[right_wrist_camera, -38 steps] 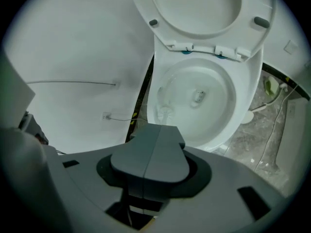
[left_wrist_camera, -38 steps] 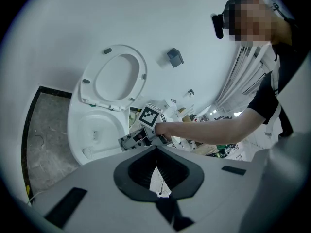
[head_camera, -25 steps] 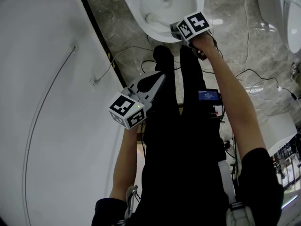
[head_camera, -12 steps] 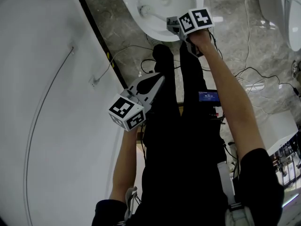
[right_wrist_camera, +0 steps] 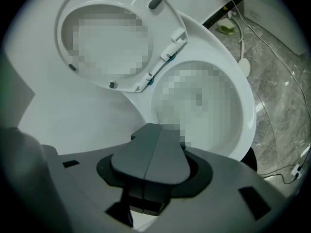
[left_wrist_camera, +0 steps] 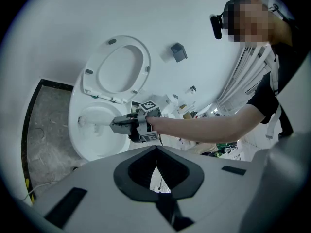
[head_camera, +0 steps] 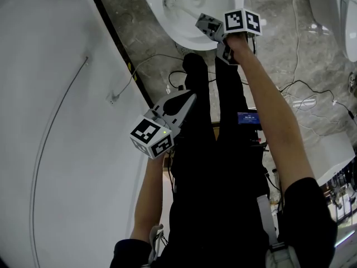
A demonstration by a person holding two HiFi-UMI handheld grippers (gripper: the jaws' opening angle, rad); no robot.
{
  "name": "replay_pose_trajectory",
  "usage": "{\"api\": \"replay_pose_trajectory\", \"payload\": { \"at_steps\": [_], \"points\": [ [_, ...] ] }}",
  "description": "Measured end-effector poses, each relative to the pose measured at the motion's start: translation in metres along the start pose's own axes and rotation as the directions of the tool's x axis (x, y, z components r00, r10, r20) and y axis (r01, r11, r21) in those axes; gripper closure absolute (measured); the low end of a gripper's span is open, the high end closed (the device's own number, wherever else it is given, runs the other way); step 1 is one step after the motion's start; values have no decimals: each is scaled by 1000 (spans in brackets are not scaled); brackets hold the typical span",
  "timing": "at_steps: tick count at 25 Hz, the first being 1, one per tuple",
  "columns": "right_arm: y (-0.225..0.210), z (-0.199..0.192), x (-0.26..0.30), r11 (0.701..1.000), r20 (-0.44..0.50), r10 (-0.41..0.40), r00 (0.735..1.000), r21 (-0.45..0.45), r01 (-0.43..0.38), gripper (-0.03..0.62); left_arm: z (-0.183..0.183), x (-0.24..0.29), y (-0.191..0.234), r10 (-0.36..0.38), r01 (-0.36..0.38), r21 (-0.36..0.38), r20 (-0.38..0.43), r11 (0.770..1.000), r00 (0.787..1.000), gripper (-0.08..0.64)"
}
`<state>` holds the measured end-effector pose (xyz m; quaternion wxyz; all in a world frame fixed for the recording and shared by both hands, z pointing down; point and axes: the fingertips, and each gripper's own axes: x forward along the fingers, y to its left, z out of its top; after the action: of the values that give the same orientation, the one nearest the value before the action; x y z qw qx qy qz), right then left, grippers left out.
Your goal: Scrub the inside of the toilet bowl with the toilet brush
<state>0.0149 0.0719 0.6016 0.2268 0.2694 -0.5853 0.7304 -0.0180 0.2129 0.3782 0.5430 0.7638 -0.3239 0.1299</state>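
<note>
Well short of the bowl [head_camera: 187, 39], the left gripper [head_camera: 187, 97] hung by the person's legs, its jaws pressed together on nothing. The right gripper [head_camera: 203, 23], by far the nearer one, sat over the bowl's near rim, clamped on the brush [head_camera: 172, 2]. The brush's handle ran from the jaws leftward and down into the bowl, with the head against the inner wall.
</note>
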Motion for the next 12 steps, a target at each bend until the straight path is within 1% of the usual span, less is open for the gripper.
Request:
{"api": "replay_pose_trajectory", "payload": {
  "at_steps": [3, 6, 12],
  "points": [
    [-2, 6, 1, 997, 37, 34, 999, 74, -36, 407, -2, 1, 1, -1, 1, -2, -4, 1000, 1000, 552],
    [-4, 11, 1, 986, 77, 63, 995, 152, -75, 407, -2, 2, 2, -1, 1, -3, -9, 1000, 1000, 551],
    [-7, 17, 3, 972, 131, 79, 988, 212, -106, 407, -1, 5, 2, 2, -2, -2, -14, 1000, 1000, 551]
  ]
}}
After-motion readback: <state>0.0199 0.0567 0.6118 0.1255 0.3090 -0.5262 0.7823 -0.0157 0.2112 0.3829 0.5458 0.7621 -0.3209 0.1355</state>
